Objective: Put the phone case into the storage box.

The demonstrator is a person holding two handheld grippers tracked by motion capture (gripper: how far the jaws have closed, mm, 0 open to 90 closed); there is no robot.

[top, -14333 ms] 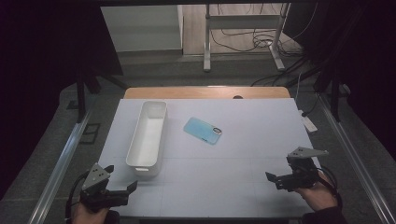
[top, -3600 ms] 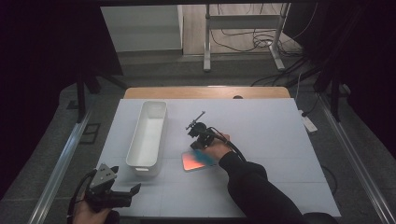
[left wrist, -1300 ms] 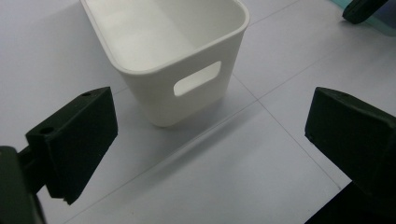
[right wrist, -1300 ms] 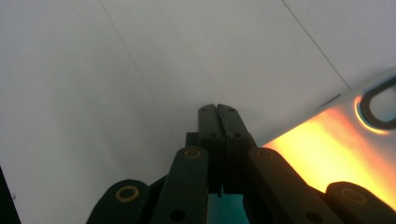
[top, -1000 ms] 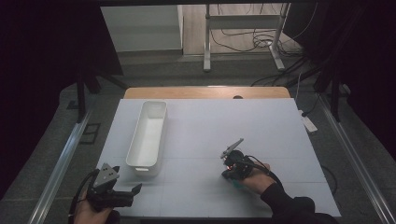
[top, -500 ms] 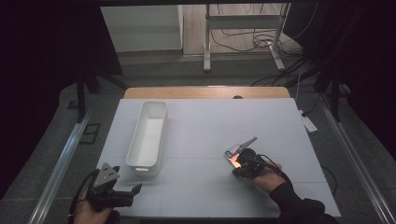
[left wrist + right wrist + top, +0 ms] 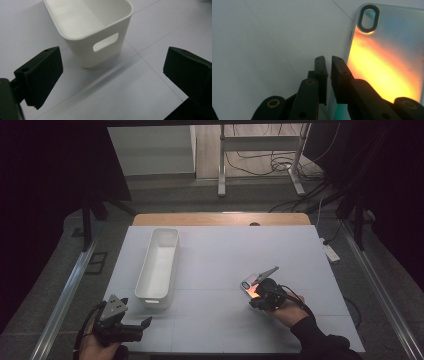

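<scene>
A phone case (image 7: pixel 384 55) is pinched along its edge by the nearly closed jaws of the right gripper (image 7: pixel 256 292) at lower right of the bench (image 7: pixel 220 250) (probably for lifting). The left gripper (image 7: pixel 112 75) is held open before the tray (image 7: pixel 87 27), idle.

A white-topped table (image 7: pixel 215 255) carries a white bin (image 7: pixel 159 264) and a phone case (image 7: pixel 248 285)
</scene>
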